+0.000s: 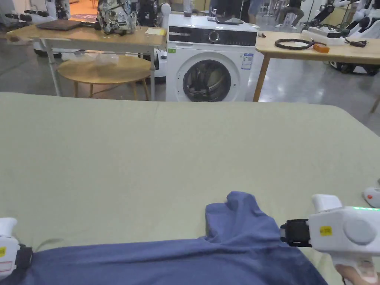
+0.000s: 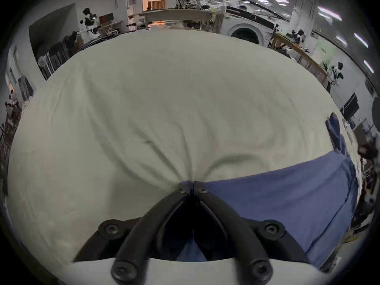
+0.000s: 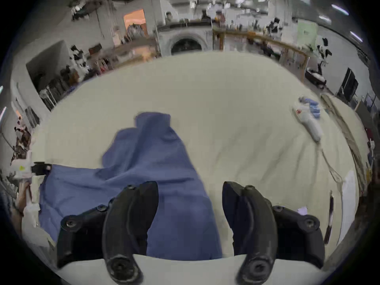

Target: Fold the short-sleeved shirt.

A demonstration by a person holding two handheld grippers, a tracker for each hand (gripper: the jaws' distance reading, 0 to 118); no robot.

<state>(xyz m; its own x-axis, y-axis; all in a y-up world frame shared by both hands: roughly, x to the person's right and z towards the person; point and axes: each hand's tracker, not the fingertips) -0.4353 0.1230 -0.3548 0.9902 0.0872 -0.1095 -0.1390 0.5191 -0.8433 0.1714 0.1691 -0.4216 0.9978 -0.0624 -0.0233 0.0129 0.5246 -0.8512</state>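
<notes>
Far left: left gripper clamped tight on the edge of the blue shirt, a pinch of the pale green sheet seemingly caught in with it. Centre: shirt spread along the near edge of the sheet, one sleeve poking up away from the body. Right: right gripper wide open, hovering over the shirt's right side, gripping nothing. Looks like spreading and straightening before any fold. Next: close on the right edge, pull taut against the left.

I see a bed under a pale green sheet. A blue shirt lies along its near edge. A white device rests by its right edge.
</notes>
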